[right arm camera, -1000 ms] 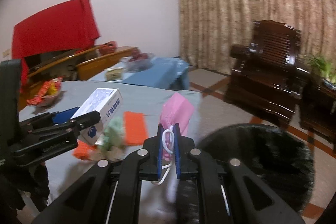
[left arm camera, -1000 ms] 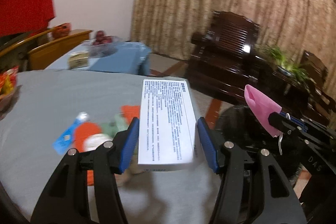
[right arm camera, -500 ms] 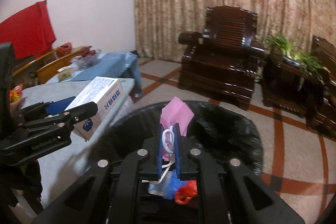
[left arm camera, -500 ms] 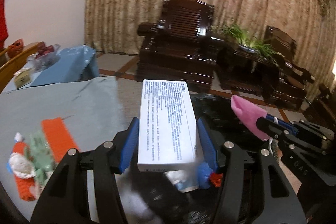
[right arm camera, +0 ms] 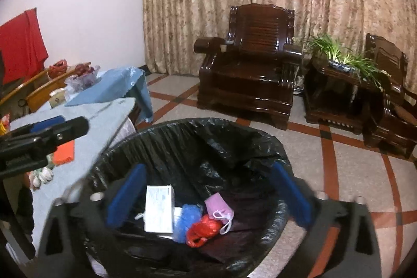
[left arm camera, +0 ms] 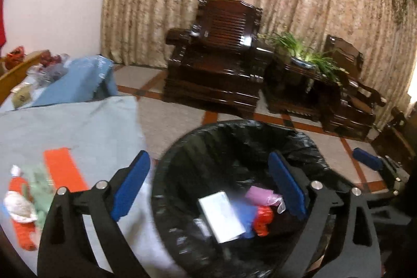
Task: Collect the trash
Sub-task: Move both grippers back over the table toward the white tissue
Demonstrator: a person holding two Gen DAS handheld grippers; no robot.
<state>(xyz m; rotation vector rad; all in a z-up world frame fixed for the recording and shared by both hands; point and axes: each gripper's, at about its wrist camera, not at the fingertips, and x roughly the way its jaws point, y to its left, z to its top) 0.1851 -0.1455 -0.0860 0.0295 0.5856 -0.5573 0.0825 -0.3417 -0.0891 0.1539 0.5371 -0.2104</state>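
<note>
A black-lined trash bin stands on the floor beside the table. Inside it lie a white printed box, a pink face mask, a red wrapper and a blue scrap. My left gripper hangs over the bin, jaws opening wide with nothing between them. My right gripper is over the bin too, jaws opening, nothing held. More trash and an orange card lie on the grey tablecloth.
The grey-clothed table is left of the bin. Dark wooden armchairs and a side table with a plant stand by the curtain. A blue-covered table holds a fruit bowl. Tiled floor lies open right of the bin.
Both grippers swung from over the table to above the bin, then opened. The white box and the pink mask dropped into the bin.
</note>
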